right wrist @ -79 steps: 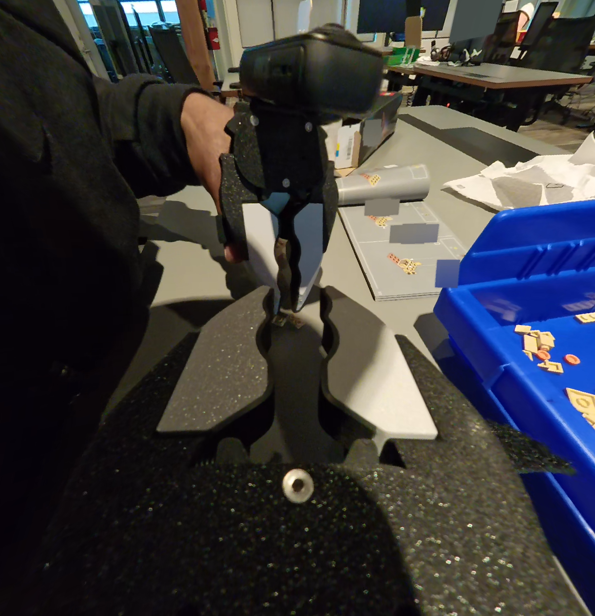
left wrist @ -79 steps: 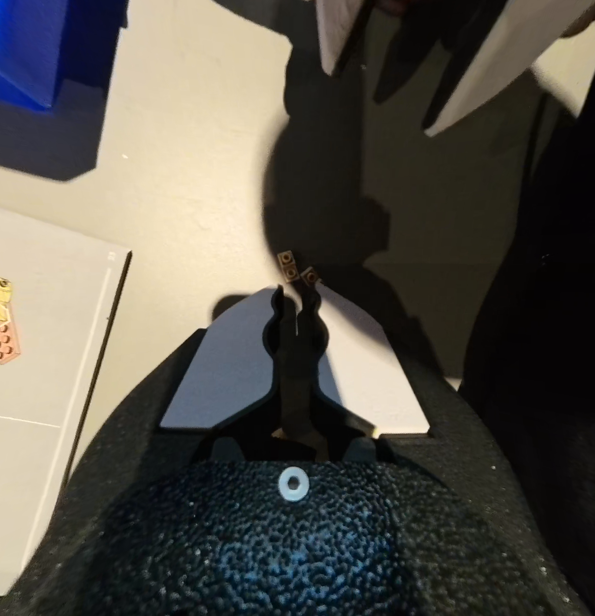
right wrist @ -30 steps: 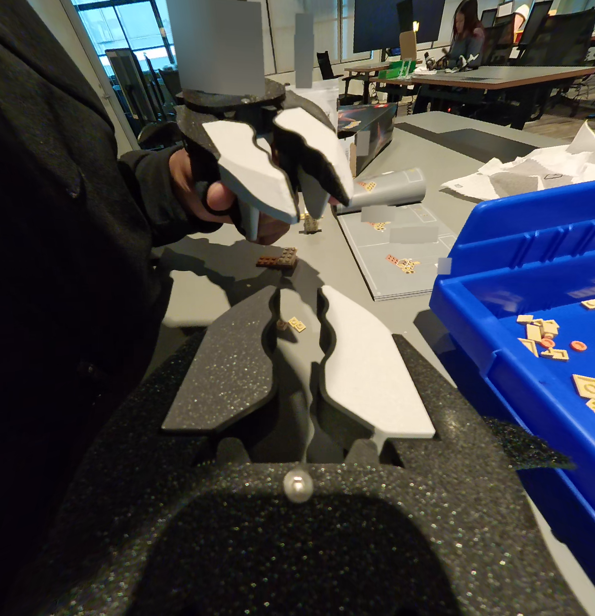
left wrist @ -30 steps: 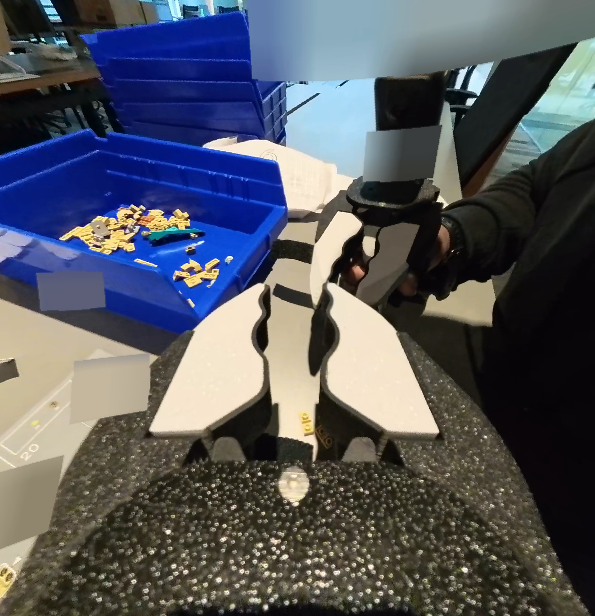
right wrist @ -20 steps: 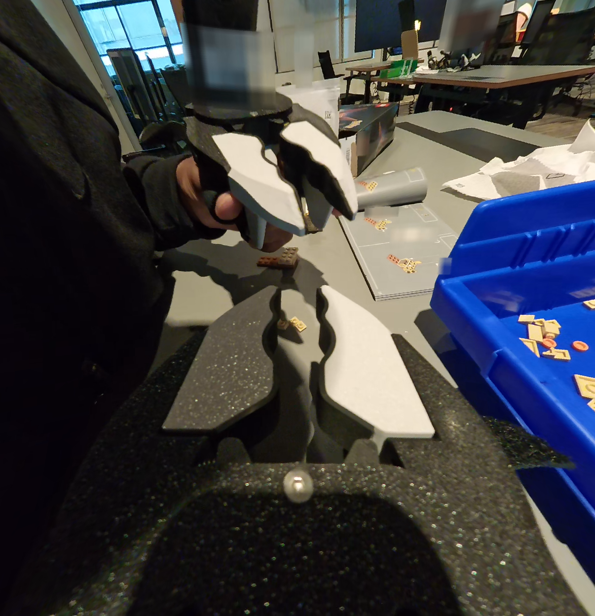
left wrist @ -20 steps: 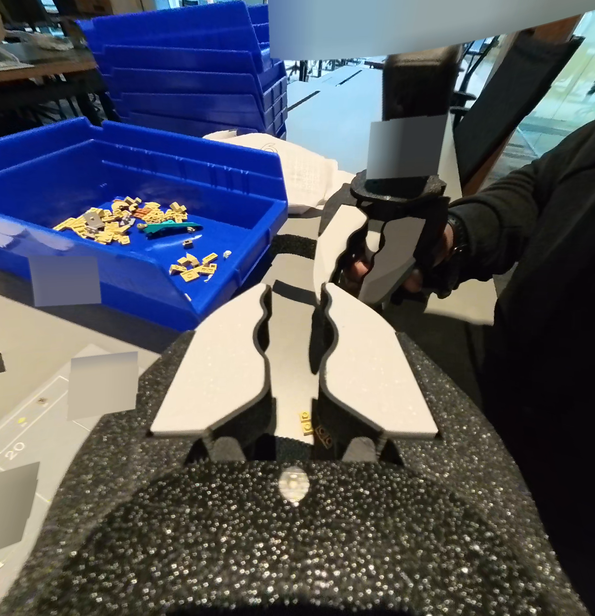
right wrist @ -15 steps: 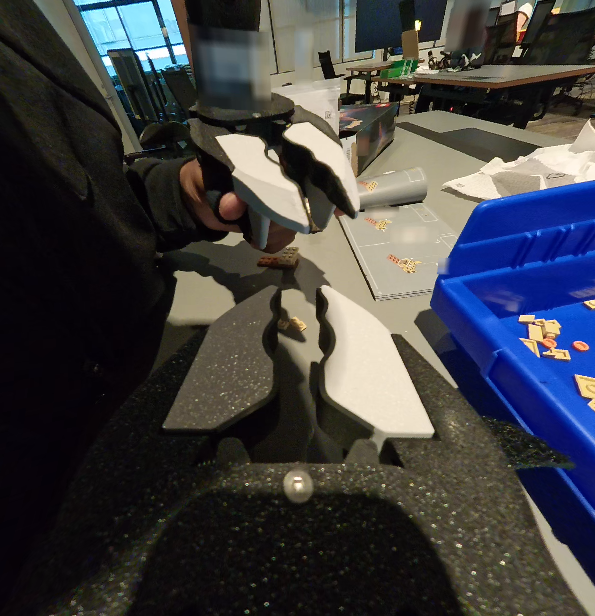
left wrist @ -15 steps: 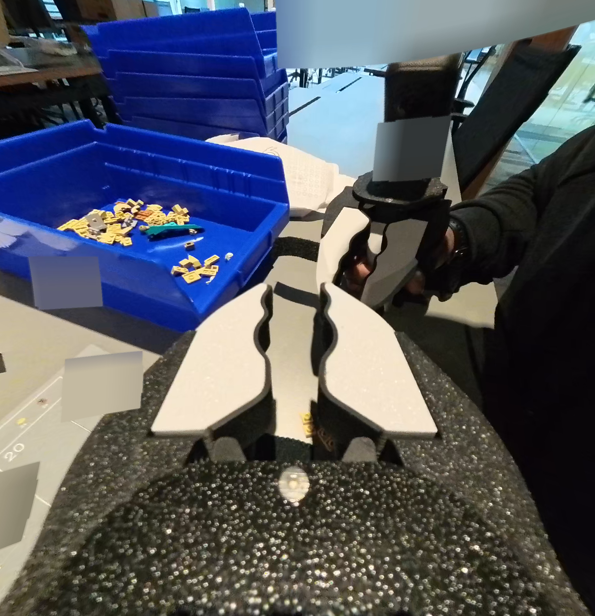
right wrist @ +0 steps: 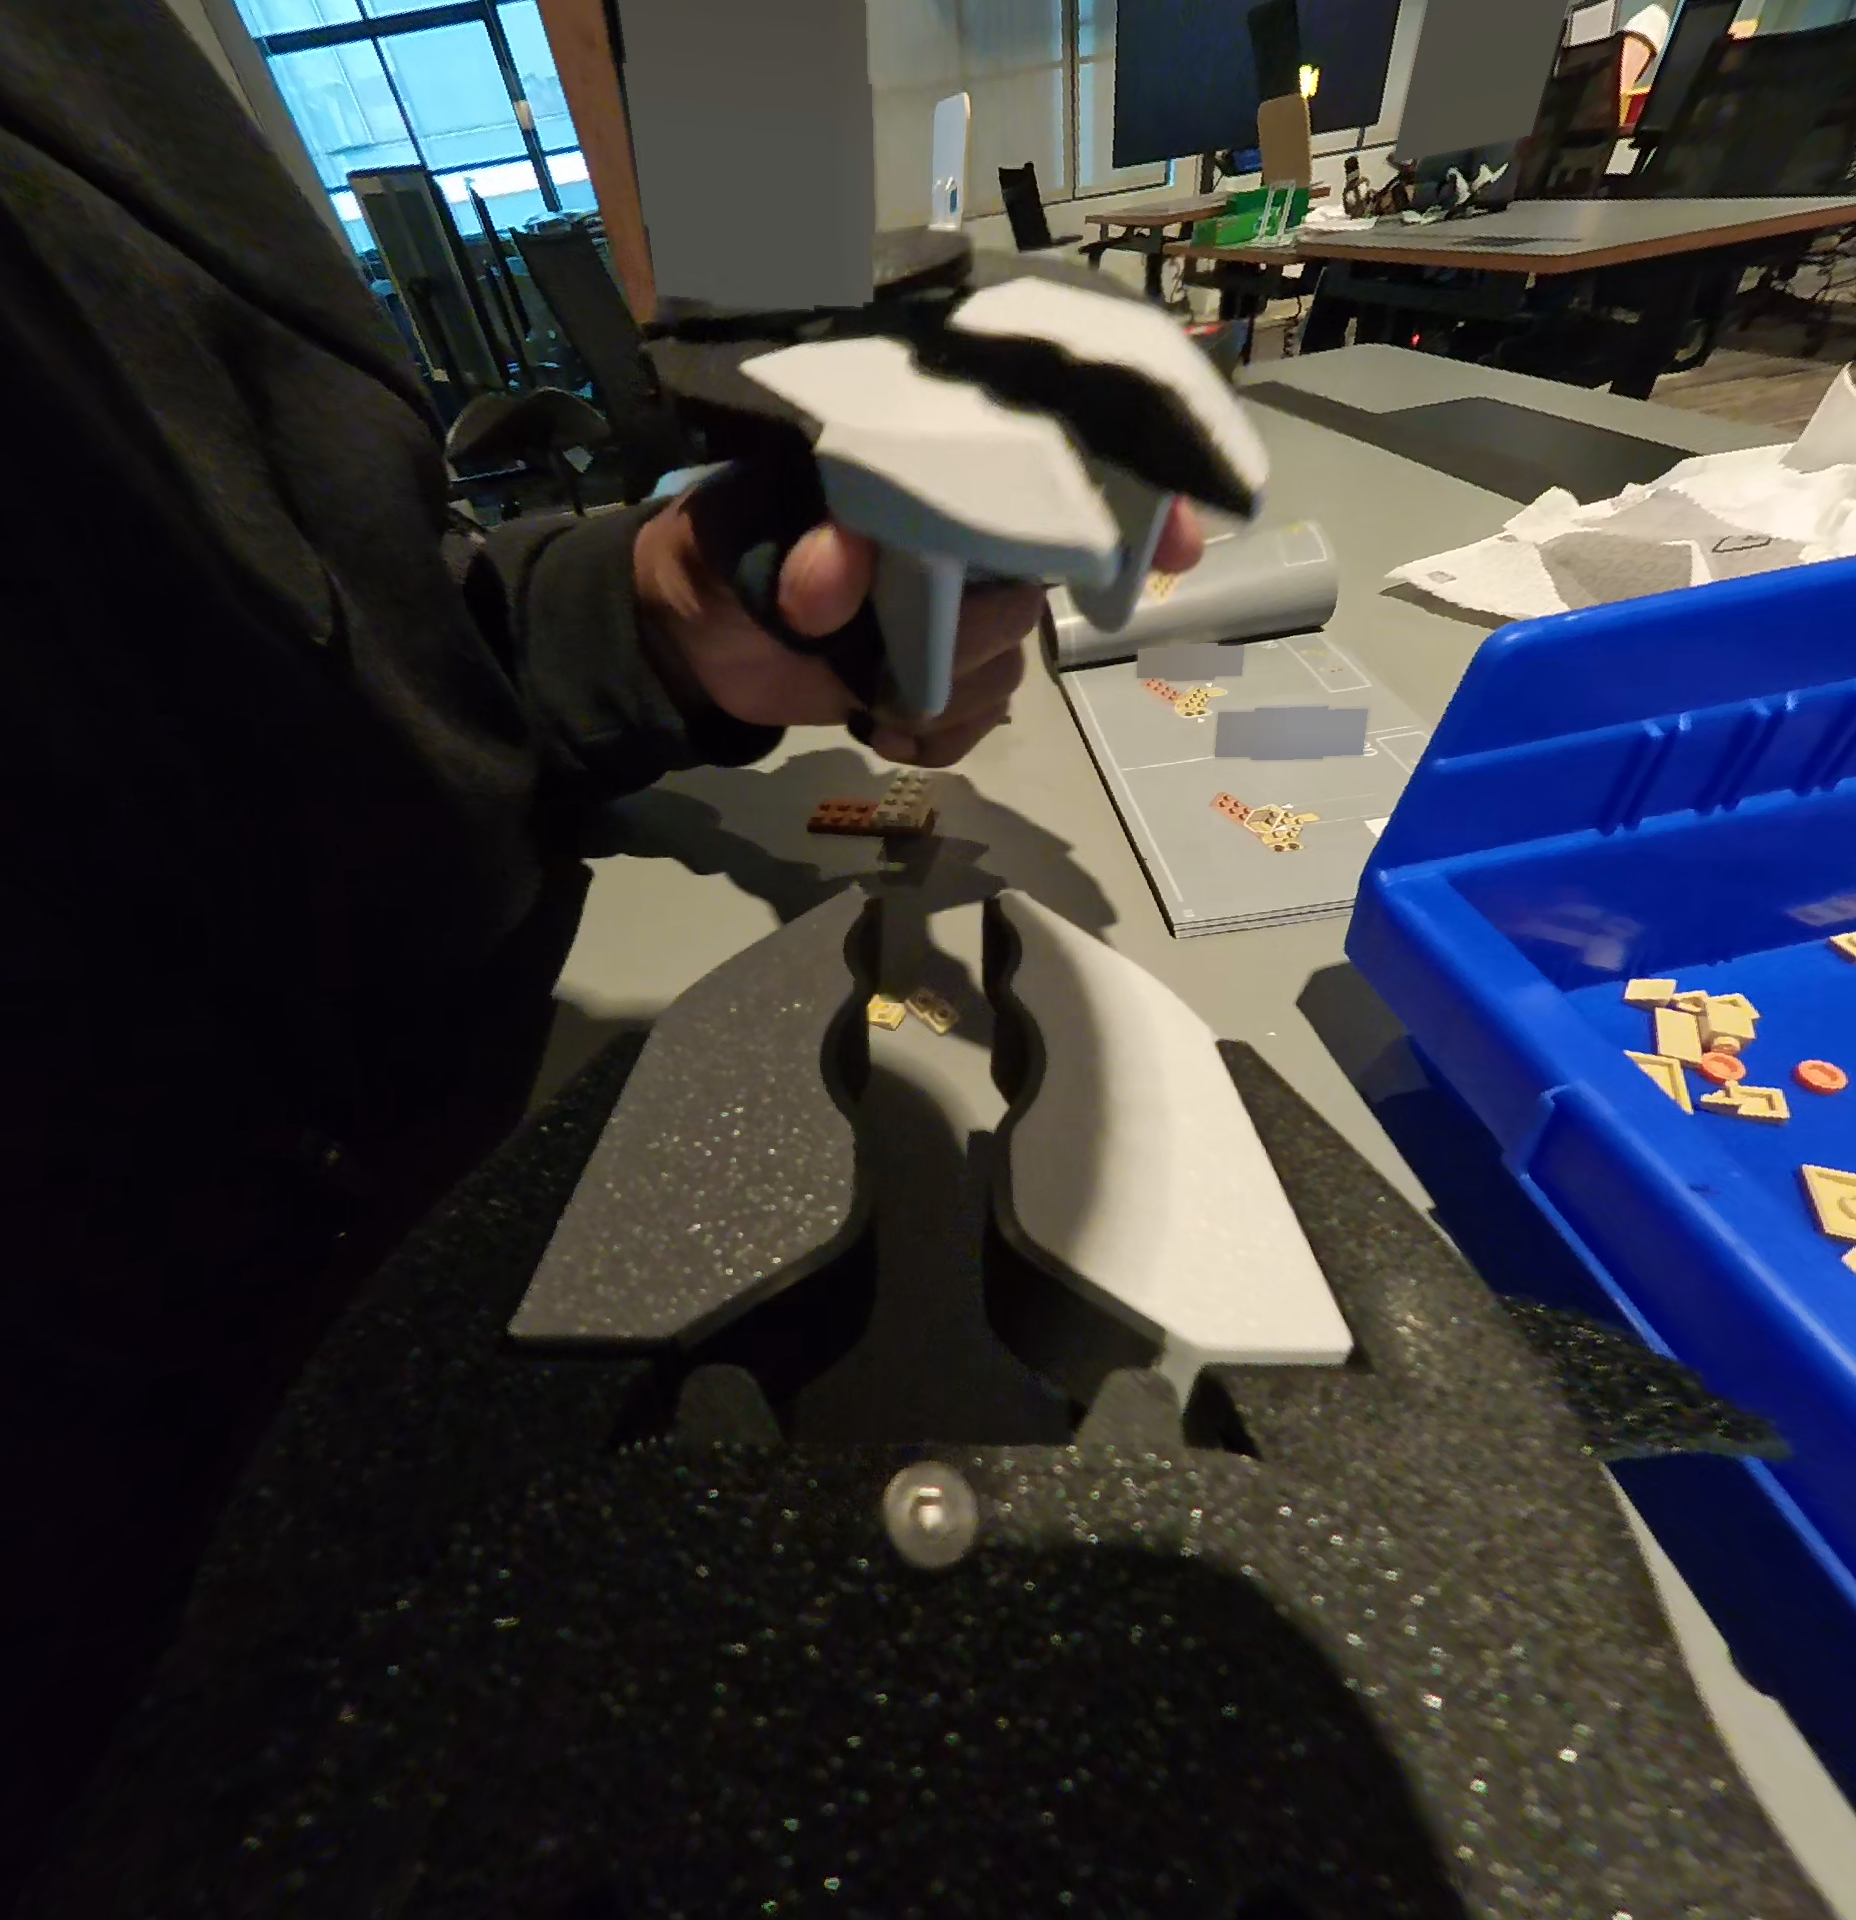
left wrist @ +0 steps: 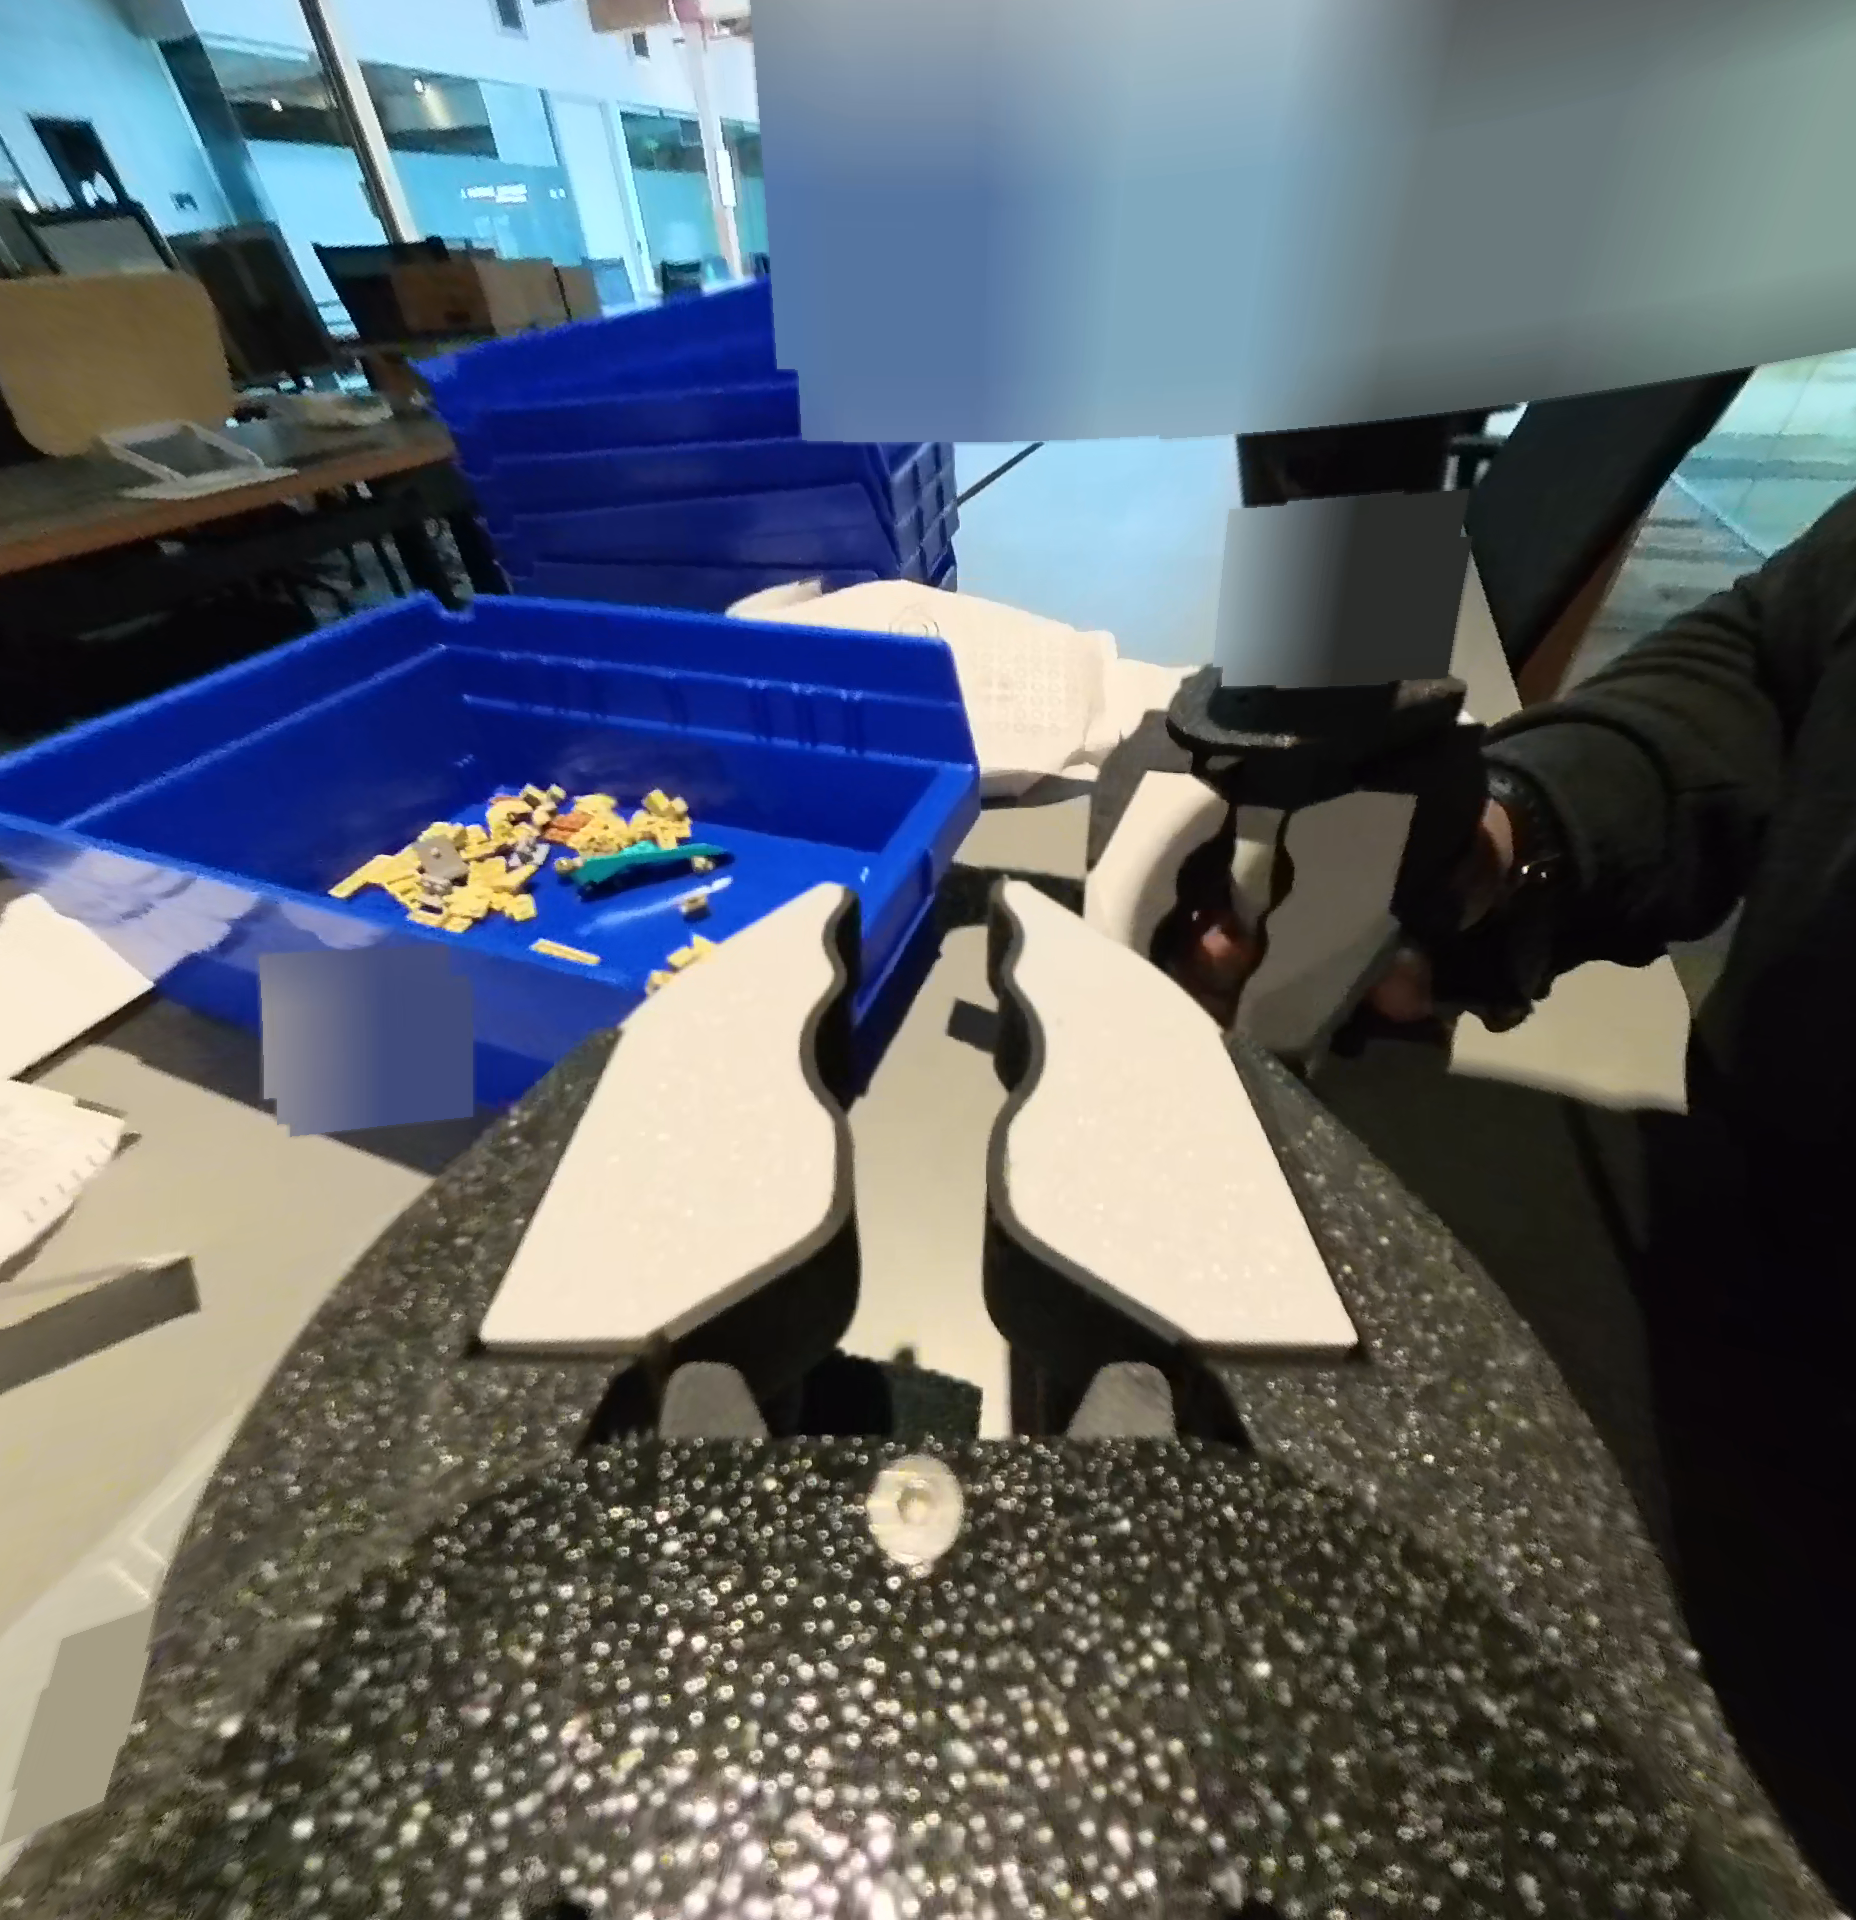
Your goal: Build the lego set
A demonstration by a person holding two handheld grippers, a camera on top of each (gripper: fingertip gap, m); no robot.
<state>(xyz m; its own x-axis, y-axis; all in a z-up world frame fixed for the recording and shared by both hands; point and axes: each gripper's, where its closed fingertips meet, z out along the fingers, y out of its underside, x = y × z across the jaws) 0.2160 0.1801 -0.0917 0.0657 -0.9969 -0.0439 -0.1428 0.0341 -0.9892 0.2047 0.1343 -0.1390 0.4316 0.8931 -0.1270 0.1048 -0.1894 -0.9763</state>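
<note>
Swung the left tongs (left wrist: pixel 919 914) up off the desk (left wrist: pixel 280 1226) and round toward the bin (left wrist: pixel 695 634), and so lost the tan plate that had shown between the fingers half a second before. Kept them open, with only bare desk in the gap and nothing gripped.

Held the right tongs (right wrist: pixel 929 920) almost where they had been, likewise parted and empty, low over two tan plates (right wrist: pixel 913 1010) lying loose on the desk just short of the tips.

Left the brown-and-grey build (right wrist: pixel 872 816) flat on the desk beyond those plates, below the left hand (right wrist: pixel 830 623), with neither tongs touching it.

Judged this as a placing step over and a fetch begun, most likely toward the heap of tan pieces (left wrist: pixel 508 862) in the bin. Judged the set far from built.

Saw nothing of the build or the two plates from the left wrist. Caught the left tongs only as a blur from the right wrist, too smeared to judge the gap there. Could not tell whether the small piece seen at the left tips a second before had gone onto the build or dropped. Lost most of the bin past the right wrist view's edge. Found the booklet (right wrist: pixel 1267 790) partly behind the hand, its diagrams too small to follow.
</note>
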